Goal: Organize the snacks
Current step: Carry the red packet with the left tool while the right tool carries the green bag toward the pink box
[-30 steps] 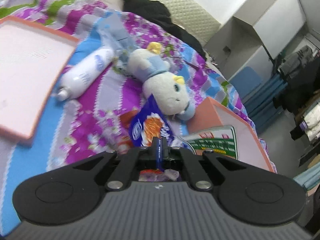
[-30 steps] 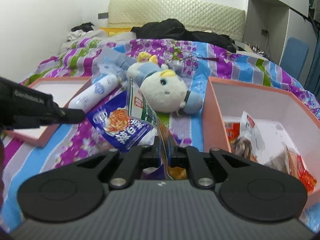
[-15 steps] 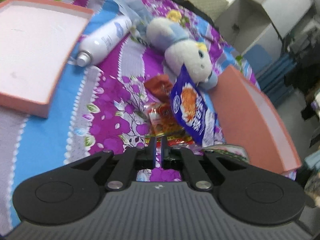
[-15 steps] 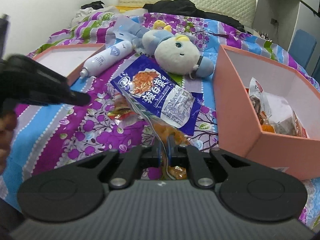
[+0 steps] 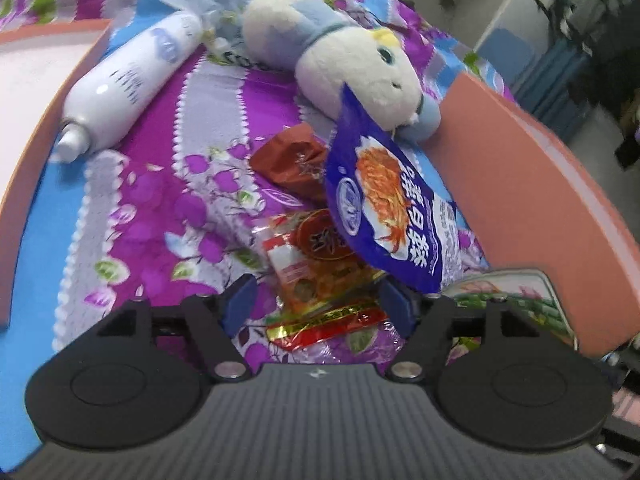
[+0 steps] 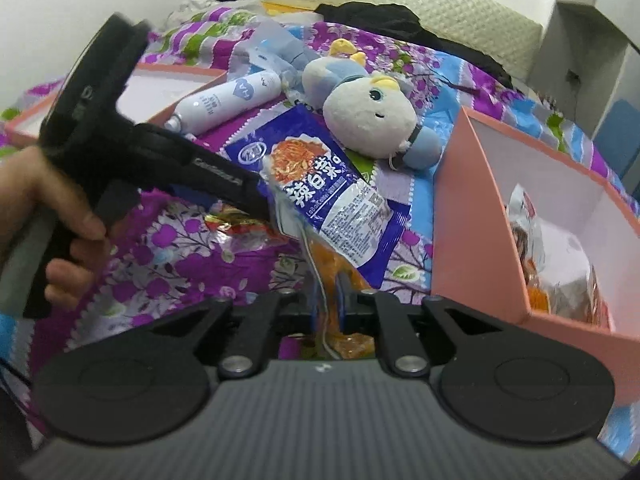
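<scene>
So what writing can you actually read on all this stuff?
"辣白菜": blue packet, big white characters.
Small print under that: too small to read.
Bottle: blue logo and print, blurred.
Red packet: round seal, unreadable.
Left gripper, jaws opening with the red packet between them, ungripped: side lettering blurred.

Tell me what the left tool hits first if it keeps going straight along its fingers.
Most likely the red and clear snack packet lying on the bedspread. The left tool is opening, its fingers either side of that packet without pressing it. The blue packet sits just right of the line; depth is hard to judge.
</scene>
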`<state>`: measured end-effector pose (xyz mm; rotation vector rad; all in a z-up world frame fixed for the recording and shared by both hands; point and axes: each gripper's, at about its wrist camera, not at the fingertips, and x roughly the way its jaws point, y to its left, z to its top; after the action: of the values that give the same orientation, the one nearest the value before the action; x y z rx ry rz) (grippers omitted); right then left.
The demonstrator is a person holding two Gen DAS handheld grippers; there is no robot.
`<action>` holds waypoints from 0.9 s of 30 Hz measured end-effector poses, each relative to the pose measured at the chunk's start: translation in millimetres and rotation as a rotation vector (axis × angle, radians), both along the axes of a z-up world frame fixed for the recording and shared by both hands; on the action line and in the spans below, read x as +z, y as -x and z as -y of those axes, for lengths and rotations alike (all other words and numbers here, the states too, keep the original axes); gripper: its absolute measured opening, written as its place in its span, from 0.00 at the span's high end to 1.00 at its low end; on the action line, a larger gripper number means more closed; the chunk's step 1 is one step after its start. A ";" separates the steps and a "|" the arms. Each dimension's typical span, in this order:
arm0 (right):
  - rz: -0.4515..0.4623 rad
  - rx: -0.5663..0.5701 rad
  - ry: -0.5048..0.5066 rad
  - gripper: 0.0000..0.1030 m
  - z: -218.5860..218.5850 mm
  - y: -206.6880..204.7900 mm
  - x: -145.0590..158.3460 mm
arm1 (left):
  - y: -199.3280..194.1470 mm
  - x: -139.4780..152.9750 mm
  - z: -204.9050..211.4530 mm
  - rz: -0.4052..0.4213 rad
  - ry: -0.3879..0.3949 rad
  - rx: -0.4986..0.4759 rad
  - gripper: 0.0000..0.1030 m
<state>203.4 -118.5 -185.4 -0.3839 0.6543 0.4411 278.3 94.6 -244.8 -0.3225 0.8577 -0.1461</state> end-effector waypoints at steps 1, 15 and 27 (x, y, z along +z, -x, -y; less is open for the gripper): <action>0.000 0.002 0.001 0.82 0.3 -2.2 -1.0 | -1.3 0.1 3.4 0.003 -0.022 -0.008 0.29; -0.034 0.008 0.017 0.86 -3.1 -12.9 -10.7 | -5.7 -3.6 10.8 -0.004 -0.109 0.002 0.80; -0.043 -0.042 -0.088 0.90 14.0 -7.6 22.9 | 31.7 31.0 9.7 -0.013 -0.030 0.086 0.94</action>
<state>211.0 -132.4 -162.5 -0.2771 0.6813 0.4376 246.6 84.9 -213.8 -0.3320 0.8570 -0.0516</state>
